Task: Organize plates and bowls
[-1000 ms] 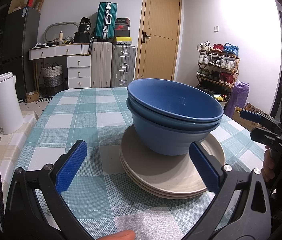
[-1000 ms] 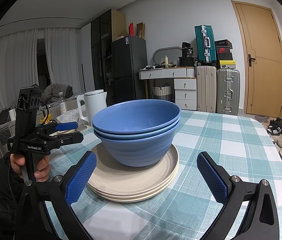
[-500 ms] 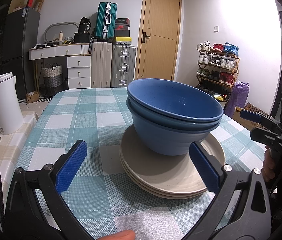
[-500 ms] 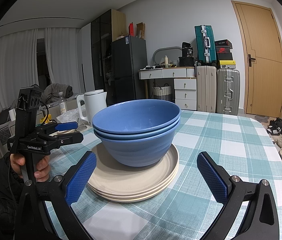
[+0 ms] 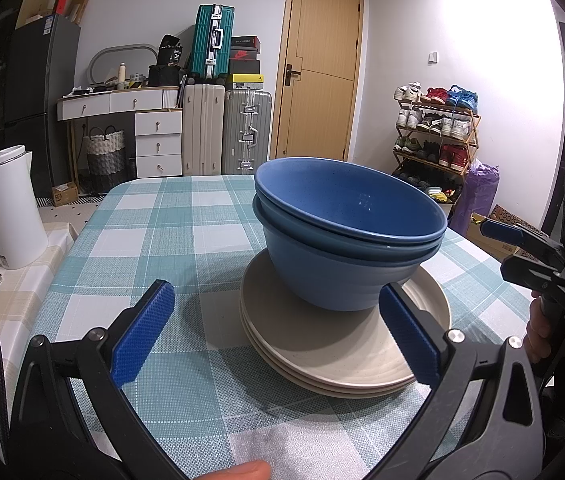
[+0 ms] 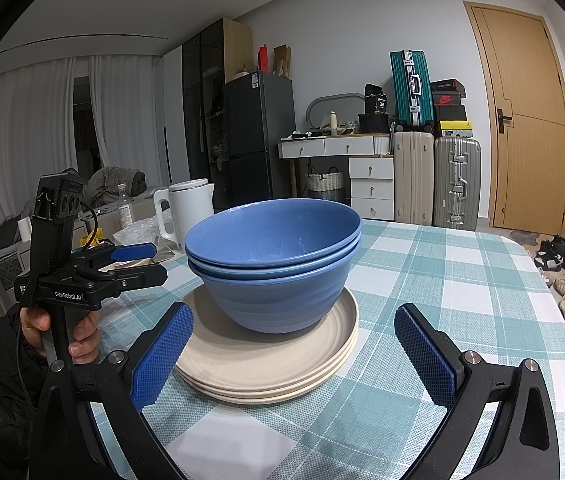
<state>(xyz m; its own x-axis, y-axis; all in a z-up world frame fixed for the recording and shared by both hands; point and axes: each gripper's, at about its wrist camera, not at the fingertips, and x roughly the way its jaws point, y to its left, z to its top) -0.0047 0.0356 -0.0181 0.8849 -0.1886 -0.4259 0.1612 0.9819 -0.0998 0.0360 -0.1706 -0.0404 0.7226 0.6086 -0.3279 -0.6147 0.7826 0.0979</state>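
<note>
blue bowls (image 5: 346,236) nested on beige plates (image 5: 342,344); both grippers' fingers (image 5: 142,336) (image 6: 162,356) spread, holding nothing.

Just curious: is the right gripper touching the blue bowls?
Apart. The right wrist view shows the right gripper open, with plate rim between it and the blue bowls.

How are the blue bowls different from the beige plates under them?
The blue bowls are deep and steep-sided; the beige plates are flat and shallow. The bowls sit on top; the plates lie underneath on the checked tablecloth. The plates reach wider than the bowls' base. Both are nested stacks.
</note>
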